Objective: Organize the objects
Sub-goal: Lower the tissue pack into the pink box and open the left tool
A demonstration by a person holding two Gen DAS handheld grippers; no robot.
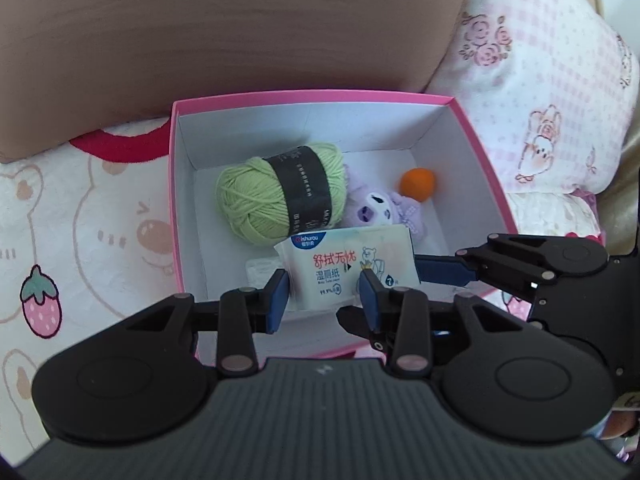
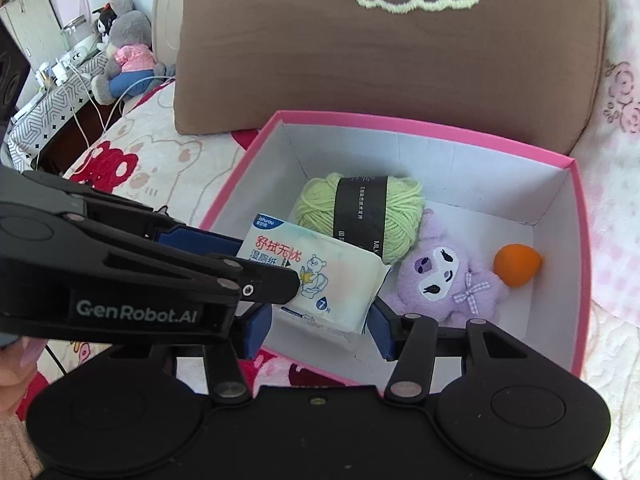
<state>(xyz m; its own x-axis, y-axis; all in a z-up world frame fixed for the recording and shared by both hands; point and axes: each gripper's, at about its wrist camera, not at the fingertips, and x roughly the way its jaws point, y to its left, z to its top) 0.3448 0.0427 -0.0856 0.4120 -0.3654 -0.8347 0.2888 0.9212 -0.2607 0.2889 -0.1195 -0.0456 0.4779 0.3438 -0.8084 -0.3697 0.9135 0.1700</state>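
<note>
A white wet-wipes pack (image 1: 344, 268) with red lettering and a bear drawing hangs over the near end of the pink box (image 1: 174, 200). My left gripper (image 1: 324, 300) is shut on its lower end, a blue pad against each side. A finger (image 1: 440, 271) of the right gripper reaches its right edge. In the right wrist view my right gripper (image 2: 320, 328) clamps the wipes pack (image 2: 332, 280) from below, while the left gripper (image 2: 264, 268) grips it from the left. Inside the box (image 2: 582, 260) lie green yarn (image 2: 316, 208), a purple plush (image 2: 444, 280) and an orange ball (image 2: 516, 264).
The box sits on a bear-and-strawberry bedspread (image 1: 60, 240). A brown cushion (image 1: 240, 32) stands right behind it and a pink floral pillow (image 1: 540, 80) to its right. A small white packet (image 1: 260, 272) lies in the box's near left corner. Plush toys (image 2: 124, 52) and cables crowd a side table.
</note>
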